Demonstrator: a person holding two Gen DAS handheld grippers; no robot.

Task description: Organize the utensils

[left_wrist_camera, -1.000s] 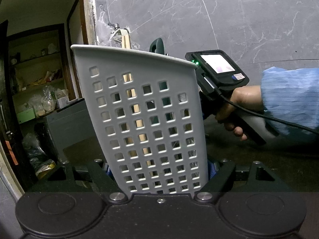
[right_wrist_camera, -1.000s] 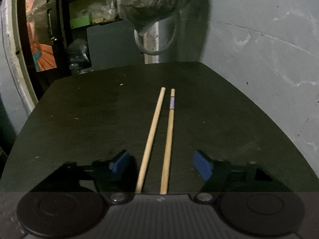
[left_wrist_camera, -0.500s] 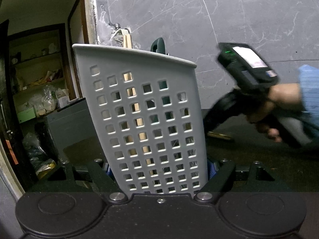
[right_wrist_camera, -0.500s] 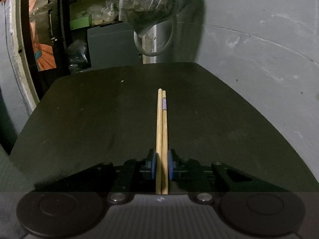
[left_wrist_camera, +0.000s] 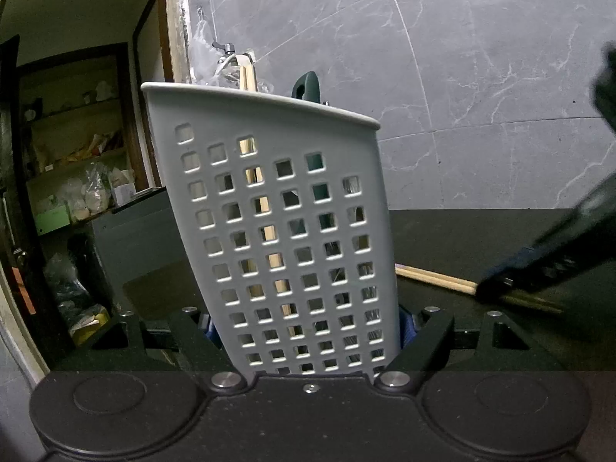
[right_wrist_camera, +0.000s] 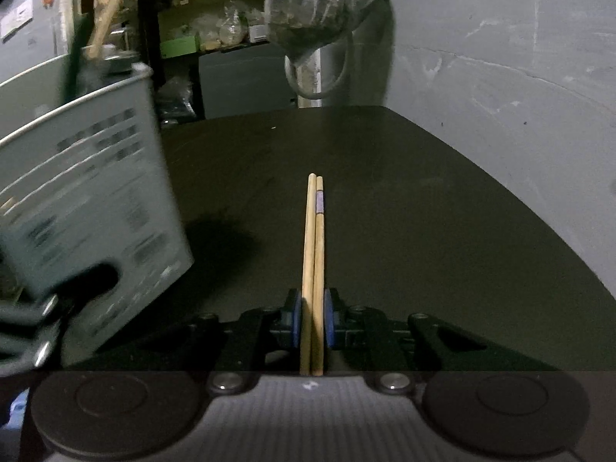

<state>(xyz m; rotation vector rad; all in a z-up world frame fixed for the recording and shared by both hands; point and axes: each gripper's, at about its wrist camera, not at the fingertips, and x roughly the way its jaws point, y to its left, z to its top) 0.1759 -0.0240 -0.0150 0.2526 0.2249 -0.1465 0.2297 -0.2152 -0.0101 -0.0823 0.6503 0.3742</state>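
My left gripper [left_wrist_camera: 308,327] is shut on a white perforated utensil basket [left_wrist_camera: 285,231], its blue pads pressed on the lower sides. The basket stands tilted on the dark table. Wooden sticks [left_wrist_camera: 248,73] and a green handle [left_wrist_camera: 307,84] poke above its rim. My right gripper [right_wrist_camera: 312,317] is shut on a pair of wooden chopsticks [right_wrist_camera: 313,238], held side by side and pointing forward just above the table. In the left wrist view the chopsticks [left_wrist_camera: 435,279] show low, right of the basket, with the right gripper [left_wrist_camera: 539,265] blurred. In the right wrist view the basket [right_wrist_camera: 88,200] is blurred at left.
The dark table [right_wrist_camera: 423,211] runs to a grey marbled wall [left_wrist_camera: 462,77] at the back and right. A filled plastic bag [right_wrist_camera: 308,0] hangs past the table's far edge. An open doorway with cluttered shelves [left_wrist_camera: 77,154] lies to the left.
The right gripper closed on the two chopsticks, pressing them together, and carried them sideways until the basket came into its view. The left gripper and the basket stayed put.
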